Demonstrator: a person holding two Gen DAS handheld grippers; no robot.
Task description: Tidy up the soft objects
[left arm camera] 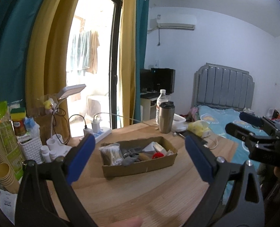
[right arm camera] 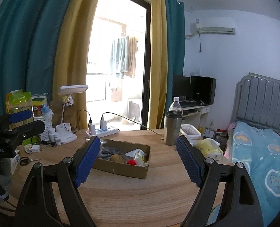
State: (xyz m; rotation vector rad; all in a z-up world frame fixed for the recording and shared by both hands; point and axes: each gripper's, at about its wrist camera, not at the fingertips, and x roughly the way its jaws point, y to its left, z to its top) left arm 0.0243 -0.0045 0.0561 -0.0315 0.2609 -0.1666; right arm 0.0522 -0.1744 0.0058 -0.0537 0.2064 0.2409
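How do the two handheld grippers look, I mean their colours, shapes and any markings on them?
Both match. The left gripper and the right gripper each have two black plastic arms with triangular cut-outs and silver screws, ending in long blue pads with a ribbed, textured surface. In the right wrist view, the left gripper's black body carries partly readable white lettering. No cables or sleeves show.

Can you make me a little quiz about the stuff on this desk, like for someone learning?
1. True or false: the shallow brown cardboard box on the wooden desk is empty.
2. What stands nearer the box: A) the steel travel mug with black lid, B) the white desk lamp, C) the black-handled scissors?
3. Fill in: both the left gripper and the right gripper are ____ and hold nothing.

Key: 1 false, it holds a small red round thing and other items; 2 A; 3 open.
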